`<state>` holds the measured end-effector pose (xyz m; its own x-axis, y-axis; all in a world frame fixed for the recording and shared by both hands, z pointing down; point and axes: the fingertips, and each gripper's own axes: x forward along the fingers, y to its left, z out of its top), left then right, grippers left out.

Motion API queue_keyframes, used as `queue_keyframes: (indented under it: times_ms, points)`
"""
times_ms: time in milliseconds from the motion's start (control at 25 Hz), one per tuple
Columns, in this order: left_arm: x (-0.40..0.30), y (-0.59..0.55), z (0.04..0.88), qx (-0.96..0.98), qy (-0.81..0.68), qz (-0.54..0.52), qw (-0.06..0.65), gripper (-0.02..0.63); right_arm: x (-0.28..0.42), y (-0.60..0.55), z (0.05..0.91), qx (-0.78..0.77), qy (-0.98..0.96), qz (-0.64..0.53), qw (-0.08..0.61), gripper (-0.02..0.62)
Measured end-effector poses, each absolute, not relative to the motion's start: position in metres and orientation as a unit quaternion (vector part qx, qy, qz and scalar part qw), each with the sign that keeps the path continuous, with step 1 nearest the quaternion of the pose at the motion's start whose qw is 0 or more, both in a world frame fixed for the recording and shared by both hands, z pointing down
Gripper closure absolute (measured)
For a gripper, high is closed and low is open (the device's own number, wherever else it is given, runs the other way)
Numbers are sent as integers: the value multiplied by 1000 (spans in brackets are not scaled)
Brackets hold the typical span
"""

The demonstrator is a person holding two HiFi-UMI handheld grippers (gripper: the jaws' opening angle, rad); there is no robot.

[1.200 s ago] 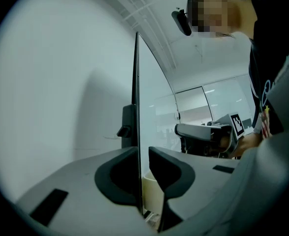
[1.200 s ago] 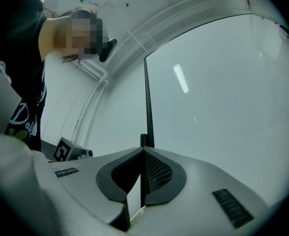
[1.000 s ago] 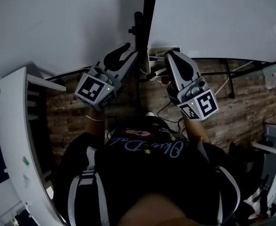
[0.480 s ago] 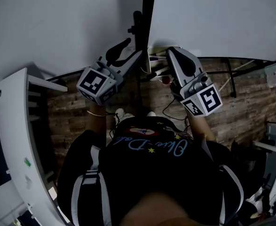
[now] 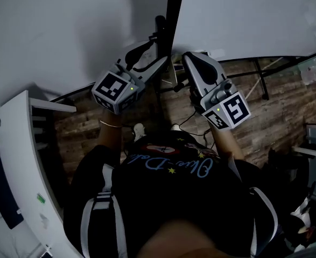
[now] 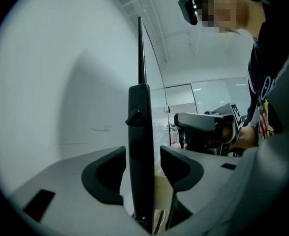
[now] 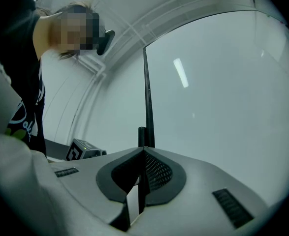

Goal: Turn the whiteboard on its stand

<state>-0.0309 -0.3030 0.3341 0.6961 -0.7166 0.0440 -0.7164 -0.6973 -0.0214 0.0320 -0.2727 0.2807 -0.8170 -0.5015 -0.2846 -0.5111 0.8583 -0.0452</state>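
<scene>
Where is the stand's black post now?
Left gripper view: the black post stands upright between the opening jaws of the left gripper. Head view: top centre, just left of the whiteboard.

whiteboard [image 5: 244, 20]: white face, thin black frame. stand post [image 5: 159, 34]: black. left claw [image 5: 151, 57], opening with that post between its jaws: grey shell, black pads. right claw [image 5: 189, 59]: same grey and black. left marker cube [image 5: 113, 89] and right marker cube [image 5: 230, 112]: black-and-white square codes, green light each. floor [image 5: 287, 117]: brown wood-plank pattern. shirt [image 5: 168, 208]: black, light-blue script, yellow stars.
</scene>
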Motion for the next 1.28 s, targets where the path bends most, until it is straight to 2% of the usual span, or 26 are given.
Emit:
queue_keyframes:
  times_ms: [360,1280]
  points:
    - [-25,-310,338,-937,348,-30,-10,393,29,-279,287,-312,942,18,120,579]
    - [-15,-316,340,-951,306,-33,-19,408,18,-309,294,-369,923,23,109,580]
